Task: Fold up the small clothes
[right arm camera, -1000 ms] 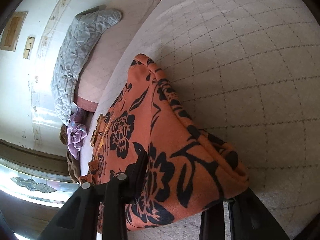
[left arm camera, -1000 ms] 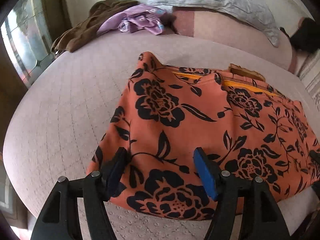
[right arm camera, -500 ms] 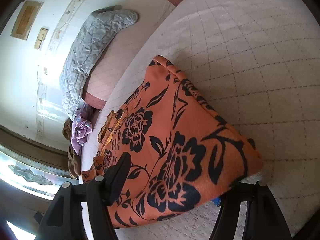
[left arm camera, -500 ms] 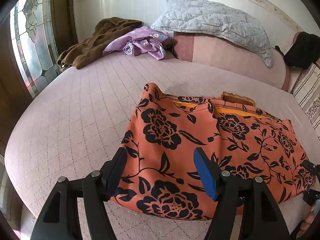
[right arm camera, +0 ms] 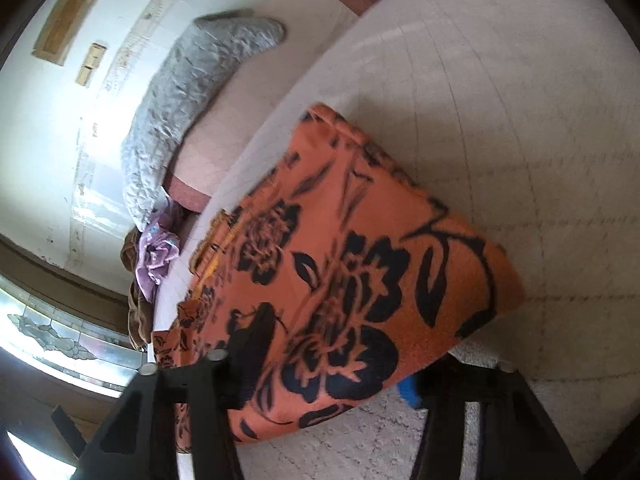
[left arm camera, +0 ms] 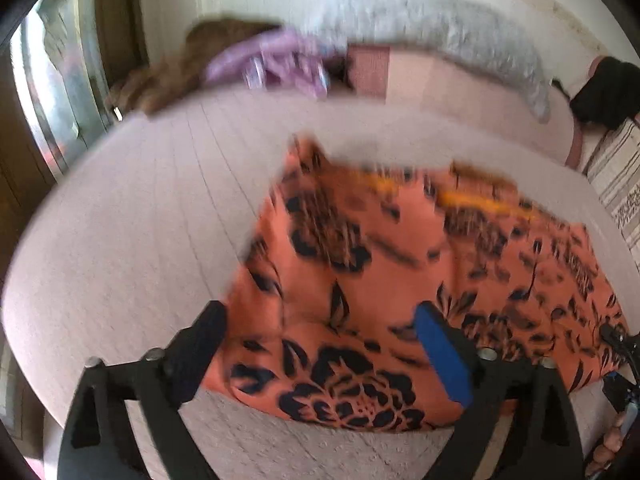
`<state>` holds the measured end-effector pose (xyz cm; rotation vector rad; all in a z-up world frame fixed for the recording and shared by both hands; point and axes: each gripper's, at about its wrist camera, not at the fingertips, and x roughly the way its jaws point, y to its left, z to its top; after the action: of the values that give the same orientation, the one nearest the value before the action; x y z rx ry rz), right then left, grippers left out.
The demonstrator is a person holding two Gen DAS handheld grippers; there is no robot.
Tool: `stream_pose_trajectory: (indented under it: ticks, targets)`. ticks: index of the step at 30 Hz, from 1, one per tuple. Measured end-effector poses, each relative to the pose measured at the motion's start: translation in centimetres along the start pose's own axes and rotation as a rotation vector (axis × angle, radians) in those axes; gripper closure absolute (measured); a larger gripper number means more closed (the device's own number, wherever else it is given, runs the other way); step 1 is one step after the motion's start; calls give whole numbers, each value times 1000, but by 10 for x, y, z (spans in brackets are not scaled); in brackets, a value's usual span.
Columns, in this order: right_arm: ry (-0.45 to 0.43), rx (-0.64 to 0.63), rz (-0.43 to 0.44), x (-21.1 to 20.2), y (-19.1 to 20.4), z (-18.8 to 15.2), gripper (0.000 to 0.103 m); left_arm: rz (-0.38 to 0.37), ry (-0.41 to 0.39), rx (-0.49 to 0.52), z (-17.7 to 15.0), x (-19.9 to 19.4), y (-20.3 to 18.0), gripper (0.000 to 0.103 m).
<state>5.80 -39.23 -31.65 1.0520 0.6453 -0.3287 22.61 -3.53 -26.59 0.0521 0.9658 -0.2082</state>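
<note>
Opening over the near hem of the orange floral garment, the left gripper has its jaws spread wide, with cloth lying between the fingers but no pad pressing on it; the blue pad at 4 o'clock stands clear of the fabric. The left wrist view is blurred. Seen from the right wrist, the right gripper has jaws that are closing, and the garment's folded corner sits between them; whether the pads already pinch the cloth cannot be told, since the fabric hides them.

That garment lies folded flat on the pale quilted bed, filling the view from centre toward 3 o'clock in the left wrist picture, a yellow inner edge showing along its far side. Farther out, toward 11 o'clock, a purple cloth is bunched against a brown garment. At 1 o'clock a grey quilted pillow rests along the wall. A stained-glass window stands at 9 o'clock.
</note>
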Motion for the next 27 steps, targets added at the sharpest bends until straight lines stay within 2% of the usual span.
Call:
stream_pose_trajectory:
  ticks: [1,2,5,7,12,13,15,16,19,20,21,22,25,27]
  targets:
    - [-10,-1,0,0,-2,0,54,-10,53,-6,-2,10,1,8]
    - [-11,-5,-1,0,-1,0,54,12,71,-2,-4,17,0,8]
    - [-11,-10,-2,0,-1,0,54,105,-14,82,-6,9,-11,8]
    - [-14,8,3,-1,-2,0,54,118,-41,102,-5,4,-12,8]
    - [-23,72,31,-4,-10,3,53,188,-112,13,3,-4,6,8]
    - [-30,84,34,-5,-12,4,51,205,-110,8,3,-1,9,8]
    - [-51,106,42,-8,-15,6,50,236,-28,41,1,17,8,8]
    - [-53,110,44,-8,-16,6,50,225,6,47,-1,25,7,8]
    - [-51,47,27,-4,-7,5,52,201,-16,26,2,21,8,8]
    - [-46,19,14,-2,-3,4,54,202,-21,27,2,20,9,8]
    - [-46,-11,-4,-1,1,3,65,212,-28,18,3,19,10,8]
    - [-44,-35,-27,0,3,1,67,220,-40,10,3,17,12,8]
    - [-39,-17,-27,2,-2,0,66,218,-82,6,3,9,12,8]
    - [-39,-12,-24,2,-3,0,66,223,-65,28,5,16,10,8]
